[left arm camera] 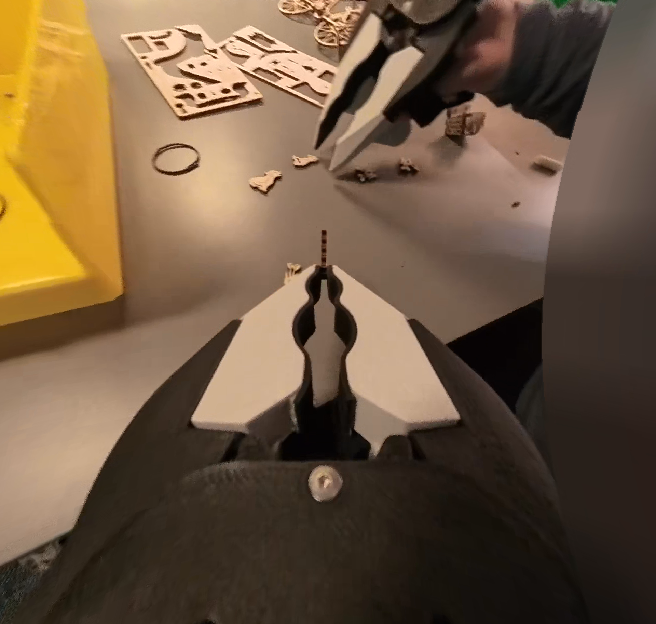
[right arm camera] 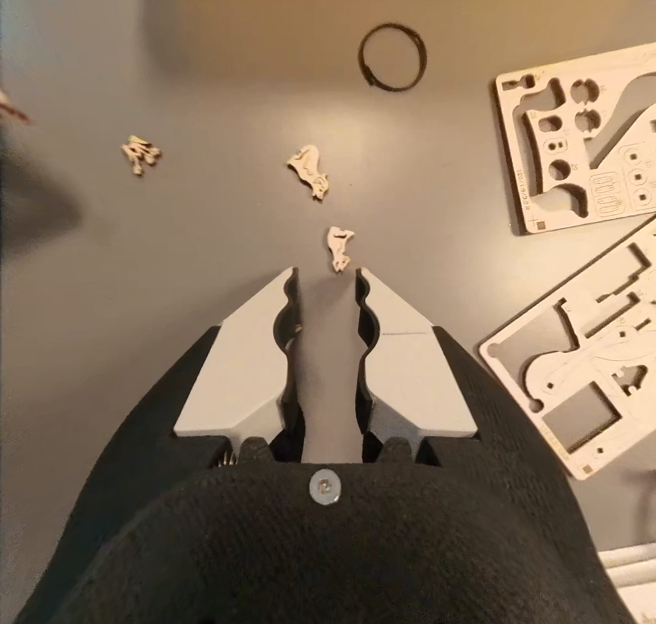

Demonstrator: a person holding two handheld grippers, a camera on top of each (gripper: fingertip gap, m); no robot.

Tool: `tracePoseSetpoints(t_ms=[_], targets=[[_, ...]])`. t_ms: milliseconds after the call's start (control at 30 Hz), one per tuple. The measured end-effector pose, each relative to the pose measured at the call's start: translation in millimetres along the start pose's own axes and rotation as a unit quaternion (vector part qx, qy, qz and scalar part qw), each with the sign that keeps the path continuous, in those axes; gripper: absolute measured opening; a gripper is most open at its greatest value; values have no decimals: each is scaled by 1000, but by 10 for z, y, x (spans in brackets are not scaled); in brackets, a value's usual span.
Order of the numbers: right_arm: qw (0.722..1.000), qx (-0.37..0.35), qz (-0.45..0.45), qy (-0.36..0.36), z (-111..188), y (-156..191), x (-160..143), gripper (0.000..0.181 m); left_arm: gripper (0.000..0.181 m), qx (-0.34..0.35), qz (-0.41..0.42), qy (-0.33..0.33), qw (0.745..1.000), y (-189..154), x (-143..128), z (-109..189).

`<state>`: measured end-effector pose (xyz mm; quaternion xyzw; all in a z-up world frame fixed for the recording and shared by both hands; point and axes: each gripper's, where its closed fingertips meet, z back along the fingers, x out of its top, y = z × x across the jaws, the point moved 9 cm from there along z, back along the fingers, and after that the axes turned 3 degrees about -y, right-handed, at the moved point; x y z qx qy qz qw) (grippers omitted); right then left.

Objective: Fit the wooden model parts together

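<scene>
thin wood part pinched edge-on in left gripper tips | light, stiff, probably snappy, best held by flat faces | right gripper spread over small cutout | sheets far right

Setting: a hobby or assembly workstation, indoors. Evidence: a plain grey counter carrying two laser-cut wooden part sheets at upper centre, loose cut-out pieces mid-frame, and a finished wooden wheeled model at top. A yellow bin occupies the left edge. A black elastic band lies nearby.
</scene>
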<state>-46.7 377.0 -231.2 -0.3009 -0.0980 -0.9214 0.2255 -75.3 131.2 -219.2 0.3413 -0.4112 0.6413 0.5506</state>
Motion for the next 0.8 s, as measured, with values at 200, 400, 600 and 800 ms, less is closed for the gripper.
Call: tracePoseSetpoints(t_ms=[200, 400, 600, 800], targets=[[999, 8, 37, 21, -92, -72, 71, 7, 1, -43, -22, 23, 999, -30, 88, -251], [997, 27, 65, 43, 138, 105, 9, 7, 1, -28, -67, 36, 997, -44, 197, -557], [988, 116, -92, 32, 506, 256, -178, 7, 1, -20, -105, 44, 993, -108, 251, -884], [982, 114, -149, -6, 586, 384, -397, 7, 1, -18, -151, 117, 981, -192, 189, -1163]])
